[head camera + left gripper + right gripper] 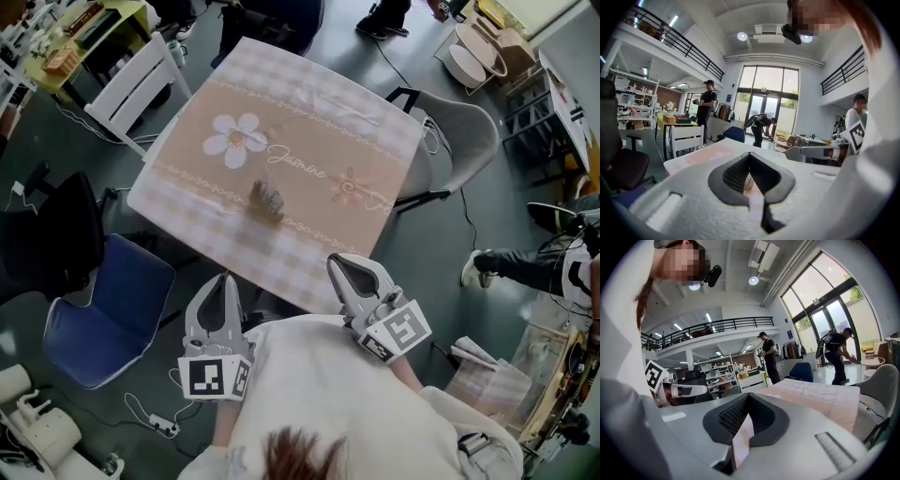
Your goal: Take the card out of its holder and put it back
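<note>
The card holder (267, 201), a small brown-grey stand with a card in it, sits near the middle of the table with the pink checked cloth (309, 103). Both grippers hover close to my body, just short of the table's near edge, and are well apart from the holder. My left gripper (223, 277) has its tips together and holds nothing. In the left gripper view (750, 154) the holder (747, 183) shows small through the hollow behind the closed tips. My right gripper (336, 260) (747, 395) is shut and empty too, pointing over the cloth.
A white chair (141, 80) stands at the table's far left, a blue chair (103, 309) at the near left, a grey chair (464, 131) on the right. A power strip (164, 427) and cables lie on the floor. People stand far back (708, 110).
</note>
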### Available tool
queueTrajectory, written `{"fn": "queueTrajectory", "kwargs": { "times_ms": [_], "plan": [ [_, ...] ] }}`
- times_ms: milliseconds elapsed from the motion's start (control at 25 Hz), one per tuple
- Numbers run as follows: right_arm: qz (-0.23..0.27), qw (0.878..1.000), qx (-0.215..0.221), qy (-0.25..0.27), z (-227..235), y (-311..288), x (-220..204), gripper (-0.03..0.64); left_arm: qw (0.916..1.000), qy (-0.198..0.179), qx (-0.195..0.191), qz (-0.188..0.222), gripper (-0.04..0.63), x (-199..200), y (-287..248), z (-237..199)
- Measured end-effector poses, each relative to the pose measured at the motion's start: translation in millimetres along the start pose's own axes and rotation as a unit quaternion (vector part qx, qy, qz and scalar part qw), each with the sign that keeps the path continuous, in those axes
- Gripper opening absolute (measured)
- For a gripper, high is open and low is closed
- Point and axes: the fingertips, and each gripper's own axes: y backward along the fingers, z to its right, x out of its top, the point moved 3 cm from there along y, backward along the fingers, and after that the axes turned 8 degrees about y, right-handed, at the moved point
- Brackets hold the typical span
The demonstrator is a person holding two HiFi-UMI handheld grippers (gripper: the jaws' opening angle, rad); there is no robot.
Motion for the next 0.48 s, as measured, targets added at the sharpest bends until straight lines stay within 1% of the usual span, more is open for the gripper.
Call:
{"fn": "queueTrajectory", "kwargs": {
  "times_ms": [240,480],
  "plan": [
    [-0.002,1.0,-0.009,0.0,-6,-4,7,-0.002,0.9997,0.007,-0.017,-0.013,0.0,2,-9,-2],
    [-0.006,0.999,-0.05,-0.006,5,6,7,-0.002,0.9989,0.002,-0.04,-0.022,0.0,6,-18,3]
  ]
}}
